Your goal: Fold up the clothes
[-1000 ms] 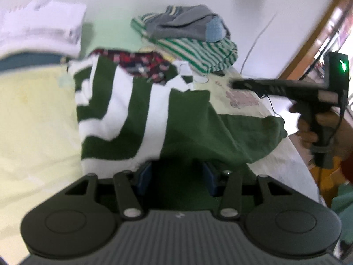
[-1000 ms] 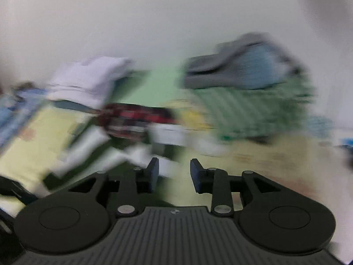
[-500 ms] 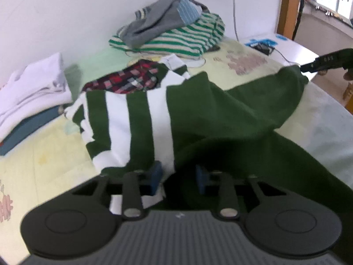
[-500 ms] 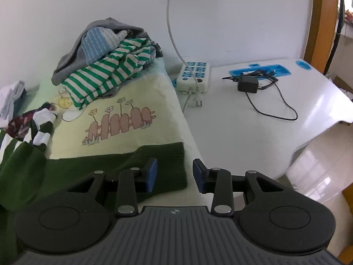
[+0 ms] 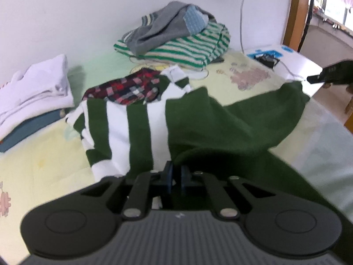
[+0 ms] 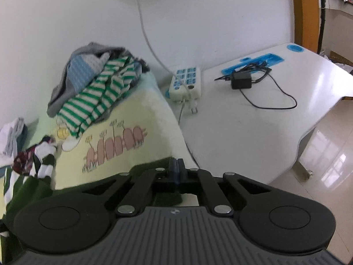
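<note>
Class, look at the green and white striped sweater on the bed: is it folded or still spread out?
Spread out, not folded. The green sweater lies loosely rumpled across the bed, one end by the left gripper, the other reaching the right gripper.

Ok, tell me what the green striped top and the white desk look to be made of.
Green striped top: soft matte cloth, probably knit cotton or fleece; it drapes in rounded folds with no sheen. White desk: hard, smooth, glossy surface, likely laminate or painted board; it shows faint reflections and a clean moulded edge. Neither can be told for certain.
</note>
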A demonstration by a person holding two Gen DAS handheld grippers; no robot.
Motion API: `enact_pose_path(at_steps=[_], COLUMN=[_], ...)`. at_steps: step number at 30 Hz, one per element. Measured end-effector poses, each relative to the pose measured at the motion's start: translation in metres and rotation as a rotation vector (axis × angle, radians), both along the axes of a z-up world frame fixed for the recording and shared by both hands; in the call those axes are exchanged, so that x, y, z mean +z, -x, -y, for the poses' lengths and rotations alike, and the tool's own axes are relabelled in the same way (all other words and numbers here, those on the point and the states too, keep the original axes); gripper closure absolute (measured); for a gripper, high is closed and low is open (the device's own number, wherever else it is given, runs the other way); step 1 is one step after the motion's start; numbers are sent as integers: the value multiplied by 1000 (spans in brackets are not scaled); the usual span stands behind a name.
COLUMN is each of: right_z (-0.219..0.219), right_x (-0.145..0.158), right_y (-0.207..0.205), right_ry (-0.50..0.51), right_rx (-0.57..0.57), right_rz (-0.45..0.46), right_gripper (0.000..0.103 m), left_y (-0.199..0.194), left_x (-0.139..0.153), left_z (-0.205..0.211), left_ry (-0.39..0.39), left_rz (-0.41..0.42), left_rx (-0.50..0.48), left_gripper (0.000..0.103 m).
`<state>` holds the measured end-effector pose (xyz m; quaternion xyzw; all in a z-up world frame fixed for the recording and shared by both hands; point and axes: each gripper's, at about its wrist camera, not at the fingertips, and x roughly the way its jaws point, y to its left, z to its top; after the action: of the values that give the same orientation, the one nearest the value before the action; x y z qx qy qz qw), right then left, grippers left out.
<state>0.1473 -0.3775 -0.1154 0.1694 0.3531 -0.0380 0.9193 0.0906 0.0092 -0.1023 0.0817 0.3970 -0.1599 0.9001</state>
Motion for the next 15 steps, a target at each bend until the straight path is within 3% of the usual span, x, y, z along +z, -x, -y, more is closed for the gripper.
enact_pose_path(at_steps=[2,4,5,8,10,15], right_z=[-1,-4,-6,-11,-15,-4], right_x=[-5,-10,-12,-17,-19,-2], right_y=[-3,-6,-8,-13,-16,-6], right_ry=[-10,-17,-20,-28,8,29], right_rx=[23,40,43,53,46,-26], right_rz=[-14,-21,-16,0,-19,52], right_gripper=[91,57,55,62,96,98], left_y=[2,1,1,0,0,1], left_x=[-4,-5,-5,-5,-6,-2], left_z=[0,0,0,1,2,2], left_ry=[-9,-8,-7,-4,-2,20], left_rz=[-10,-15,-16,-22,-26,-23], left_rx=[-3,-1,1,6,11,14], left_gripper=[102,102,102,101,101,99])
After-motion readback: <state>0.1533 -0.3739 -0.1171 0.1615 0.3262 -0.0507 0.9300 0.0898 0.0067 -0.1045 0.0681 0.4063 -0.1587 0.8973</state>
